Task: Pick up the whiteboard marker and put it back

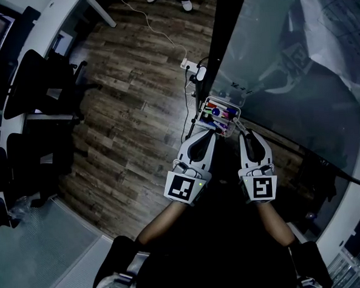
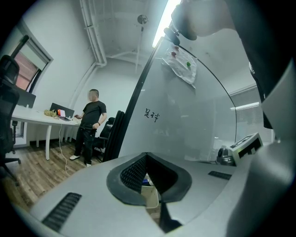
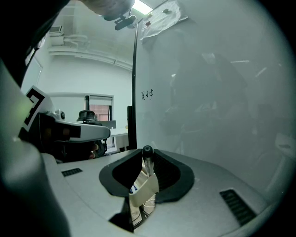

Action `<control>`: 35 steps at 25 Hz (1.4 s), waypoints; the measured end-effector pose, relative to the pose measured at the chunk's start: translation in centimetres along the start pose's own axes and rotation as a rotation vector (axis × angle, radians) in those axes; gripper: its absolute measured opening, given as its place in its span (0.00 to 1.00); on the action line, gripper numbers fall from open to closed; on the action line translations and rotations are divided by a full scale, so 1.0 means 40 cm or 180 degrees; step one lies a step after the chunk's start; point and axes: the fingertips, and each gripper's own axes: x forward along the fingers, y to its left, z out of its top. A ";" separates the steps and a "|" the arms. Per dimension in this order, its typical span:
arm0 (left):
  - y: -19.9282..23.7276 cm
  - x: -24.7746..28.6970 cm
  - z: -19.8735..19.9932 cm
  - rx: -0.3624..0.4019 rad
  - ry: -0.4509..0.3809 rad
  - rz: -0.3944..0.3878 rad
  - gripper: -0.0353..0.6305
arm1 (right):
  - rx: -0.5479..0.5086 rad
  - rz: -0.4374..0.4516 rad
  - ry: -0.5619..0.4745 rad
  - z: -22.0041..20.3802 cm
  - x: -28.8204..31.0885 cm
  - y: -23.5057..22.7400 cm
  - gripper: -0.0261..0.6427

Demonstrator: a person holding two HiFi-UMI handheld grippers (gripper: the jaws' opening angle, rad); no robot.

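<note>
A whiteboard marker [image 3: 147,161] with a black cap stands upright between the jaws of my right gripper [image 3: 147,164], which is shut on it. In the head view that gripper [image 1: 242,130] points at the right end of a small white tray [image 1: 237,111] fixed to the glass whiteboard [image 1: 285,73]. The tray holds several coloured markers [image 1: 217,112]. My left gripper [image 1: 211,132] sits beside it at the tray's near edge. Its jaws [image 2: 147,156] meet at the tips with nothing between them, and the tray [image 2: 150,196] shows below them.
Black office chairs [image 1: 37,88] stand at the left on the wood floor. A power strip with a white cable [image 1: 190,65] lies near the board's black frame. A person [image 2: 92,125] stands by a desk [image 2: 41,119] across the room. Small writing [image 2: 151,115] marks the board.
</note>
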 end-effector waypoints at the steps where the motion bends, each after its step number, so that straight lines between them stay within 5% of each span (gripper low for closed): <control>1: 0.000 0.002 0.001 0.0006 -0.0010 -0.0006 0.06 | 0.0011 -0.0005 0.0016 0.000 0.002 0.000 0.17; 35: 0.039 0.030 -0.024 -0.0074 0.0109 0.0070 0.06 | -0.0046 0.0055 0.0176 -0.055 0.052 -0.014 0.17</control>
